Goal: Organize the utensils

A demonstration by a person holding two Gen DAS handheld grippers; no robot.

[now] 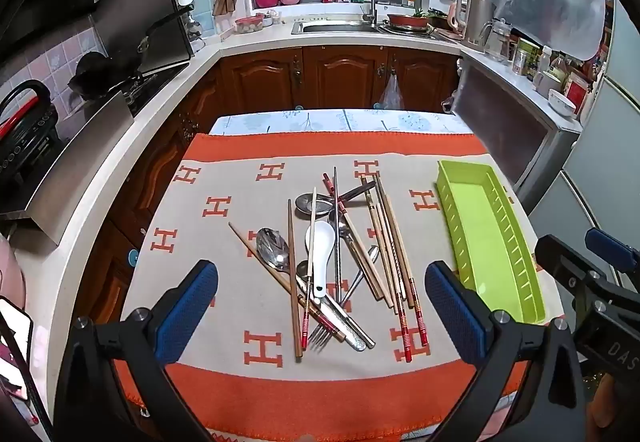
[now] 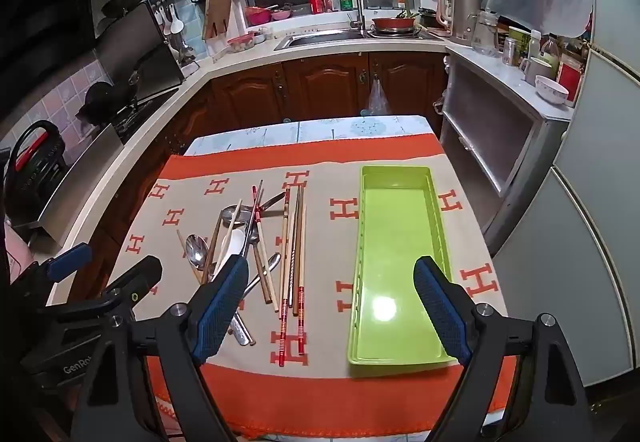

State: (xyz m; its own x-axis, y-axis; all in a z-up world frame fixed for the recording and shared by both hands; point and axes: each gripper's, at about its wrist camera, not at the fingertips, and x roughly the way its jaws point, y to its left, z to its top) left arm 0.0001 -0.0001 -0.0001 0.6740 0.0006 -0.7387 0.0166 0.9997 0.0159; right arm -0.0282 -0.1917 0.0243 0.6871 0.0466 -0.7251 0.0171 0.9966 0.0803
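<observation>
A pile of utensils lies on the orange and beige cloth: wooden chopsticks, a white ceramic spoon, a metal spoon, a fork and knives. The pile also shows in the right wrist view. An empty lime green tray lies to its right, also seen in the right wrist view. My left gripper is open above the near end of the pile, holding nothing. My right gripper is open, holding nothing, above the cloth between pile and tray.
The table stands in a kitchen with wooden cabinets behind it. A counter with a stove runs along the left, a sink is at the back, and a steel cabinet and fridge are on the right.
</observation>
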